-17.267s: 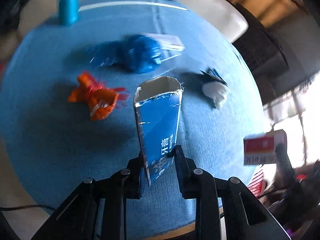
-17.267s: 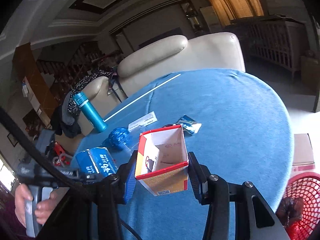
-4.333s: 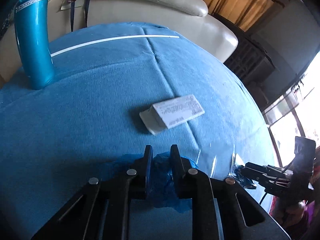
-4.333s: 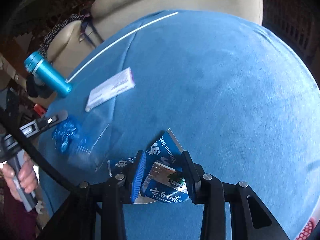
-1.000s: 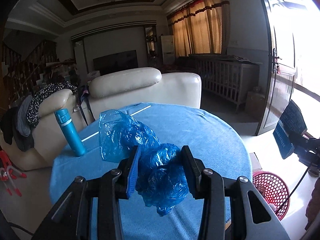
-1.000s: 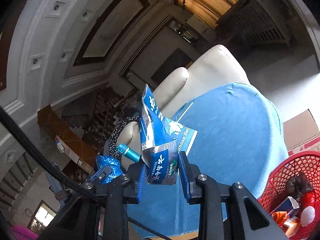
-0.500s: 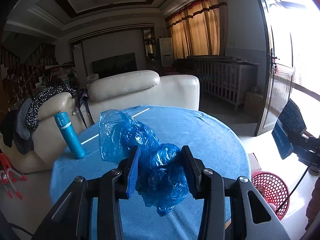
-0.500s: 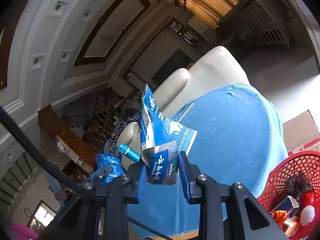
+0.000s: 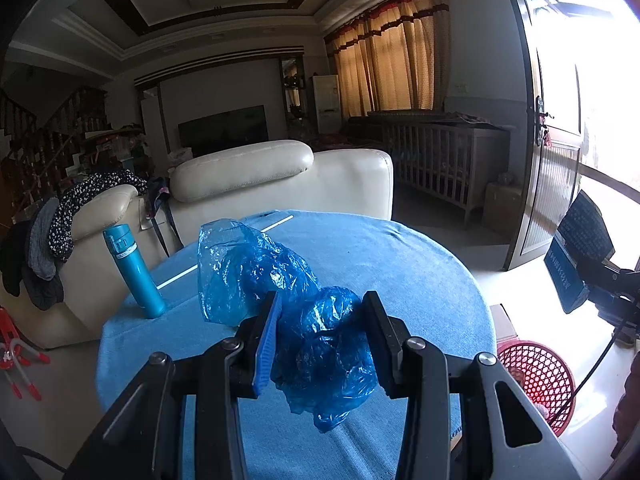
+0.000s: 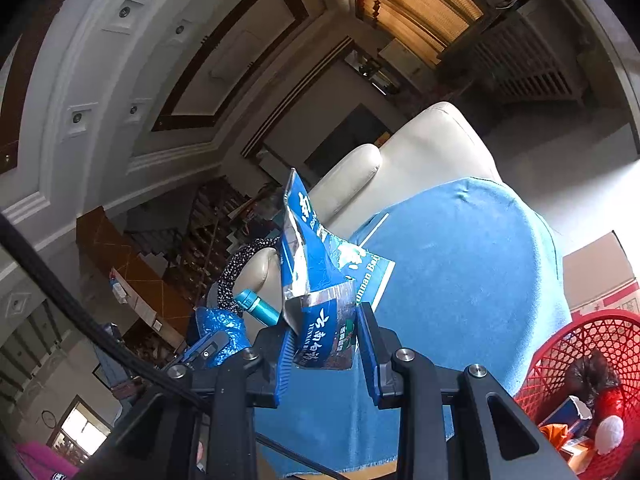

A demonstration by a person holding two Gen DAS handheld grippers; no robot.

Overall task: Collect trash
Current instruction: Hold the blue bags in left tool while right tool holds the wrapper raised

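Your left gripper [image 9: 320, 332] is clamped on a crumpled blue plastic bag [image 9: 304, 320], which bulges up and to the left of the fingers and hangs below them, lifted clear above the blue tablecloth [image 9: 400, 272] of the round table. Your right gripper [image 10: 324, 340] is clamped on a torn blue foil wrapper [image 10: 316, 280] with white lettering; the wrapper stands up out of the jaws, also held in the air over the near edge of the tablecloth. The red basket [image 10: 592, 344] sits on the floor to the right of the table, below its edge, and already holds a black bag, a box and other scraps. A teal bottle [image 9: 134, 270] stands upright at the left rim of the table, and a thin white stick [image 9: 224, 248] lies on the cloth towards the far side. A cream sofa [image 9: 280, 184] stands just behind the table.
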